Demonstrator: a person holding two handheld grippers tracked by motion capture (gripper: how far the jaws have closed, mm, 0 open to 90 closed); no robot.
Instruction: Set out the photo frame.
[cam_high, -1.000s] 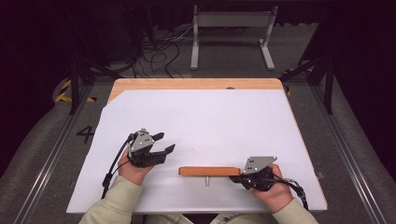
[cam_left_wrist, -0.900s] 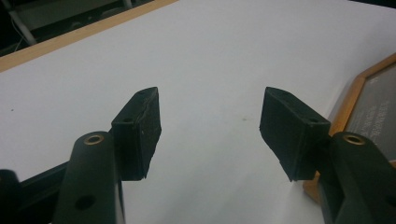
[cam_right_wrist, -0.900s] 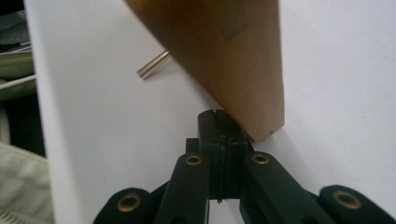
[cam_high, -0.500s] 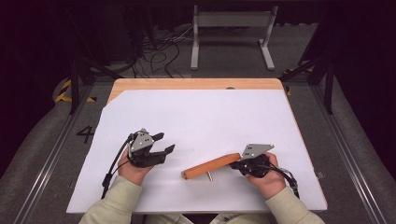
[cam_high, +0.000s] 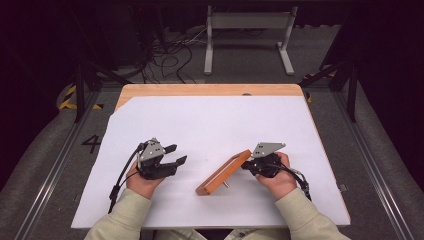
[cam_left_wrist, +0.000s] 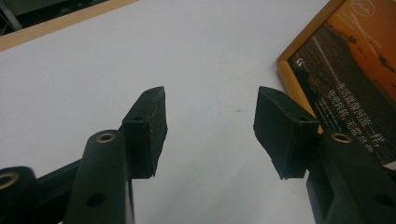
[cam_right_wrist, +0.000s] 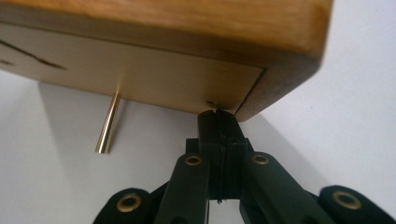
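Frame (cam_high: 223, 172) in wood stands tilted on the white desk (cam_high: 220, 125), propped on a brass leg (cam_right_wrist: 108, 123), its upper corner at the right hand-held gripper (cam_high: 250, 161), whose jaws are clenched; whether they pinch anything cannot be told. The left hand-held gripper (cam_high: 175, 154) rests released beside it, jaws apart. The frame seems partly turned, final placing left to do. Open desk lies beyond; the near edge is close.
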